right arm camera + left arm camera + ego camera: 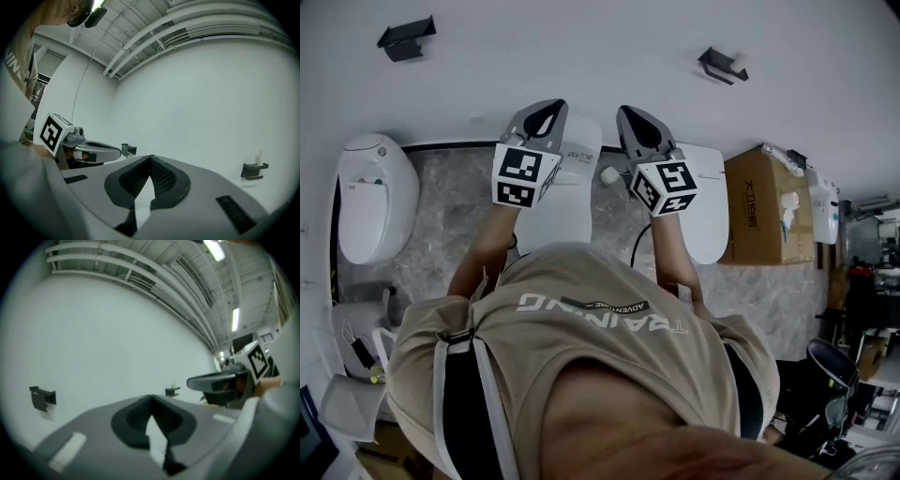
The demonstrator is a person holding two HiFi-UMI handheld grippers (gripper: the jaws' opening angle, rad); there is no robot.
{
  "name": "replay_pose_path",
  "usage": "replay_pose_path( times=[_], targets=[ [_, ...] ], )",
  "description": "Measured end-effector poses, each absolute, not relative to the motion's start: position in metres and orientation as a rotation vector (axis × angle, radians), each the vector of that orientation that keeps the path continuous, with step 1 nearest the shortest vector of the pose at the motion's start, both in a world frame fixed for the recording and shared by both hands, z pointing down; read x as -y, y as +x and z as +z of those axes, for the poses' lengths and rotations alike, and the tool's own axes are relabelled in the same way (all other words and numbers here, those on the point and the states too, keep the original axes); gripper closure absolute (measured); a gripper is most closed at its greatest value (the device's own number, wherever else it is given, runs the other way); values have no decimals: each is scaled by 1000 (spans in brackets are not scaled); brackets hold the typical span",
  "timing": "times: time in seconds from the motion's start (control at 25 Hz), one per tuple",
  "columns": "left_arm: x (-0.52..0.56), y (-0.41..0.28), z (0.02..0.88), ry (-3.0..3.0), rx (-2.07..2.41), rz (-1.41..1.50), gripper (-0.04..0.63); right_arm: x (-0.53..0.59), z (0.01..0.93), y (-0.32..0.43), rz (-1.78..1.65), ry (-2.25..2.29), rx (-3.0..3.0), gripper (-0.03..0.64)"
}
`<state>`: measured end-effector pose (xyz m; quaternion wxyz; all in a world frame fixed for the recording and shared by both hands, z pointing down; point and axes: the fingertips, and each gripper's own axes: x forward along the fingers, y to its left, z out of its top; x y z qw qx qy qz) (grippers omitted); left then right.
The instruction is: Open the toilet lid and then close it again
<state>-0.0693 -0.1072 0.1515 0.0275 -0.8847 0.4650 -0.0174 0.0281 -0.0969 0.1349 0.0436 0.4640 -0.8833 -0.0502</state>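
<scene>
A white toilet [567, 202] stands against the wall straight ahead of me, its lower part hidden by my chest. I cannot tell how its lid stands. My left gripper [546, 117] is over the toilet's upper left edge and my right gripper [637, 127] over its upper right edge, both held level toward the wall. In the left gripper view the left gripper [151, 399] has its tips together with nothing between them. The right gripper [150, 158] looks the same in its own view. Both gripper views show only bare wall, not the toilet.
A second white toilet [370, 197] stands at the left and a third [708, 206] at the right. A cardboard box [759, 192] sits beyond the right one. Black brackets [405, 39] [722, 66] stick out of the white wall. Clutter fills the right edge.
</scene>
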Motion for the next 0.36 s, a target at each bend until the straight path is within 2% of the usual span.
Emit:
replay_pose_path(
  times=[0.36],
  targets=[
    [109,-75,173,-2788,-1409,-76,591,107,147,16,-128,1395,2671,603]
  ],
)
